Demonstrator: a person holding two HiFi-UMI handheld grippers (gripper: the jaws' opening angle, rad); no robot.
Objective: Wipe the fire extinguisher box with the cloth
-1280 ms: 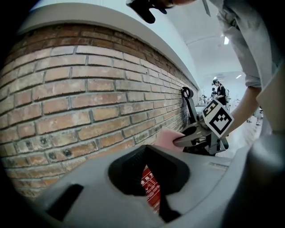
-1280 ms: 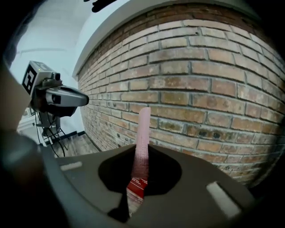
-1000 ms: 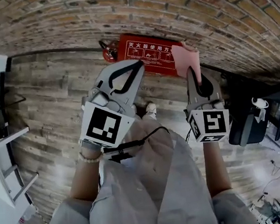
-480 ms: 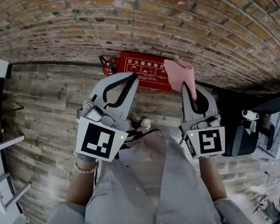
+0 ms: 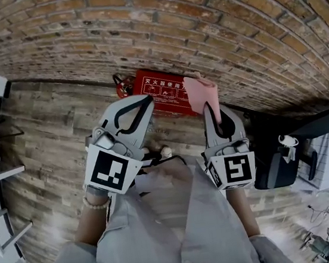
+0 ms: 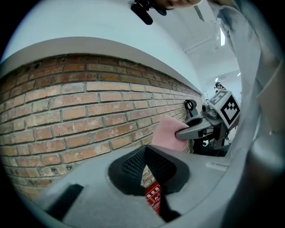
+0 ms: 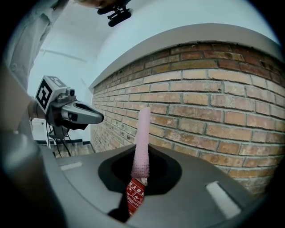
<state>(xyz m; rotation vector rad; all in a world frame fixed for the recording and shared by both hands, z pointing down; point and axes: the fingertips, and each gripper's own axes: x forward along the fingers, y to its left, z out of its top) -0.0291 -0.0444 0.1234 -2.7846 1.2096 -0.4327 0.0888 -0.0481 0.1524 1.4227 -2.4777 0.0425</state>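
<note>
Right claw (image 5: pixel 209 108) is clamped on the pink cloth (image 5: pixel 200 89), holding it upright so it's ready for wiping. The red fire extinguisher box (image 5: pixel 160 91) sits on the floor (image 5: pixel 49 125) against the brick wall (image 5: pixel 211 25), not reached yet. Left claw (image 5: pixel 146 100) looks closed on nothing, I think.

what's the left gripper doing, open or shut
Shut, holding nothing. The left gripper has its fingers meeting at the tips in its own view; behind them only the brick wall and the red fire extinguisher box show.

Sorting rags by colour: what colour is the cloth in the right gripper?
Pink cloth, clearest in the head view.
</note>
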